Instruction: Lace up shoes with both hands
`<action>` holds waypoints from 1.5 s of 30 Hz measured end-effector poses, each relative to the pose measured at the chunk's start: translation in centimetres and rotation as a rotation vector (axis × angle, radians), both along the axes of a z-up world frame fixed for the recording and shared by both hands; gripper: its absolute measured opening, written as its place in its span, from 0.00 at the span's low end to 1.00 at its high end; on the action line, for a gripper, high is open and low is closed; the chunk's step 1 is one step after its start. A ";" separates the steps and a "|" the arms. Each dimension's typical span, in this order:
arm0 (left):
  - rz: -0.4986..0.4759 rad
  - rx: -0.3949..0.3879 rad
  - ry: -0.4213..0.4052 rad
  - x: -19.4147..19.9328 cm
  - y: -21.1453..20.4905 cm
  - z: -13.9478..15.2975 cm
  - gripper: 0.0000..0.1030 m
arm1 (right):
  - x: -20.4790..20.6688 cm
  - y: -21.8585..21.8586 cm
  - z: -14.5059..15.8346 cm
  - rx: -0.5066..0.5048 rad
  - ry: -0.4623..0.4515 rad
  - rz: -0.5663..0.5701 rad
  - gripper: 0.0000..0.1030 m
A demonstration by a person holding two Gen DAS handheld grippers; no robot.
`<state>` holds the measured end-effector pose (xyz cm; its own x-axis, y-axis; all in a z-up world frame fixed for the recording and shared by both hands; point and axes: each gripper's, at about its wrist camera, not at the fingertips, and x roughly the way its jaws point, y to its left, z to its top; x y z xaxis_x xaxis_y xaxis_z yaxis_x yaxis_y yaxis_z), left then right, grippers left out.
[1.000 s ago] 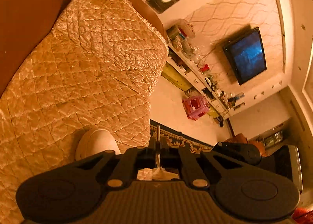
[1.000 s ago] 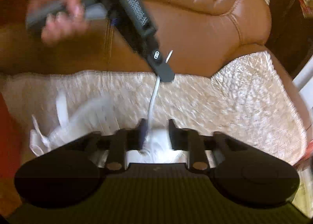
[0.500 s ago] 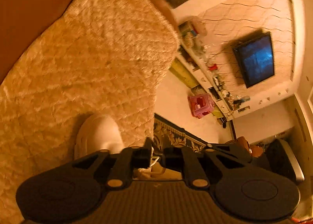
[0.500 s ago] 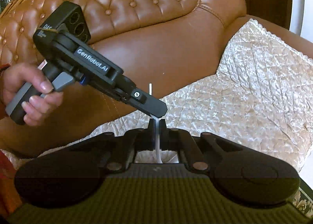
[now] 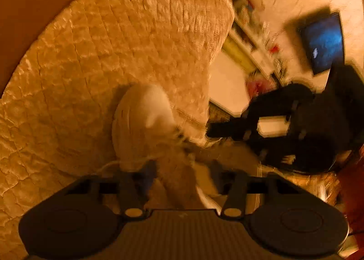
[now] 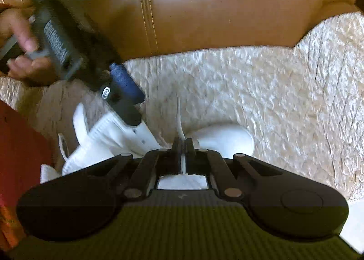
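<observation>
A brown leather sofa [image 6: 204, 10] fills the background in the right wrist view, and a quilted cover [image 6: 261, 91] lies over its seat. In the left wrist view the same quilted cover [image 5: 102, 55] looks golden, and behind its edge the room is blurred, with a dark television [image 5: 323, 44] on the far wall.

A white shoe [image 6: 141, 137] lies on the cover, its rounded toe [image 6: 225, 137] pointing to the right in the right wrist view. In the left wrist view the shoe [image 5: 141, 121] is just in front of the gripper, toe away from the camera.

The left gripper [image 6: 134, 110] comes down from the upper left in the right wrist view, held by a hand [image 6: 25, 55] — its tip is over the collar part of the shoe. Its jaws are opening. In its own view the left gripper [image 5: 183, 169] has the fingers standing apart with the blurred tongue part of the shoe between them, but the pads do not press on it.

The right gripper [image 6: 182, 144] is closed tight on a white lace [image 6: 179, 123], which stands up thin and nearly straight above the fingers. In the left wrist view the right gripper [image 5: 227, 130] is a dark blurred shape at the right, just beside the shoe — there I cannot tell how its jaws stand.
</observation>
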<state>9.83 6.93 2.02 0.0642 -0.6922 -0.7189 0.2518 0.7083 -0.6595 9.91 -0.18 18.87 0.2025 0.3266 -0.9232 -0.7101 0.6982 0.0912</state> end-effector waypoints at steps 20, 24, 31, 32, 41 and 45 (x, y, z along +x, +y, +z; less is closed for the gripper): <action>0.133 0.059 -0.016 -2.4 1.8 -1.4 0.12 | 0.5 6.3 -4.5 -0.275 0.287 0.425 0.05; 0.139 0.055 -0.023 -2.3 1.8 -1.3 0.13 | 0.6 7.1 -4.7 -0.333 0.300 0.472 0.05; 0.138 0.054 -0.047 -2.6 1.9 -1.1 0.12 | 1.5 8.9 -3.9 -0.418 0.285 0.547 0.05; 0.149 0.046 -0.040 -2.6 2.0 -1.2 0.12 | 1.5 9.1 -4.0 -0.437 0.291 0.565 0.05; 0.230 -0.015 -0.002 -2.9 3.3 -2.2 0.13 | 1.6 12.1 -5.0 -0.578 0.389 0.747 0.05; 0.246 -0.026 -0.007 -3.2 3.5 -2.4 0.13 | 1.2 13.6 -6.2 -0.652 0.428 0.824 0.05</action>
<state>6.62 10.46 -0.43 0.2383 -0.6736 -0.6996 0.0786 0.7314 -0.6774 11.14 13.42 12.70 -0.2246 -0.3540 -0.9079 -0.9733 0.0355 0.2269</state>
